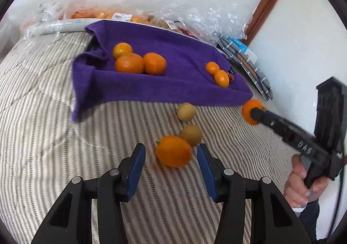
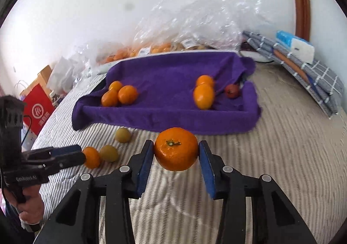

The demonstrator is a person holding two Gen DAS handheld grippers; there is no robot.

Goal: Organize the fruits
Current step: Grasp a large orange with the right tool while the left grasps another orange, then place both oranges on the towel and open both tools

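A purple towel [image 1: 169,90] [image 2: 173,113] lines a tray on the striped bed. It holds three oranges [image 1: 130,63] at the left, two small oval oranges [image 1: 221,78] and a red fruit [image 2: 232,91] at the right. My right gripper [image 2: 176,157] is shut on a mandarin [image 2: 176,148], also in the left wrist view [image 1: 249,113]. My left gripper [image 1: 171,161] is open around an oval orange [image 1: 173,150] [image 2: 91,157] on the bed, not touching it. Two yellow-green fruits [image 1: 186,111] [image 1: 192,134] lie just beyond.
Clear plastic bags of fruit [image 1: 134,12] [image 2: 184,33] lie behind the tray by the wall. Folded checked cloth and a blue-white pack [image 2: 295,43] are at the right. A red bag [image 2: 38,109] stands off the bed's left side.
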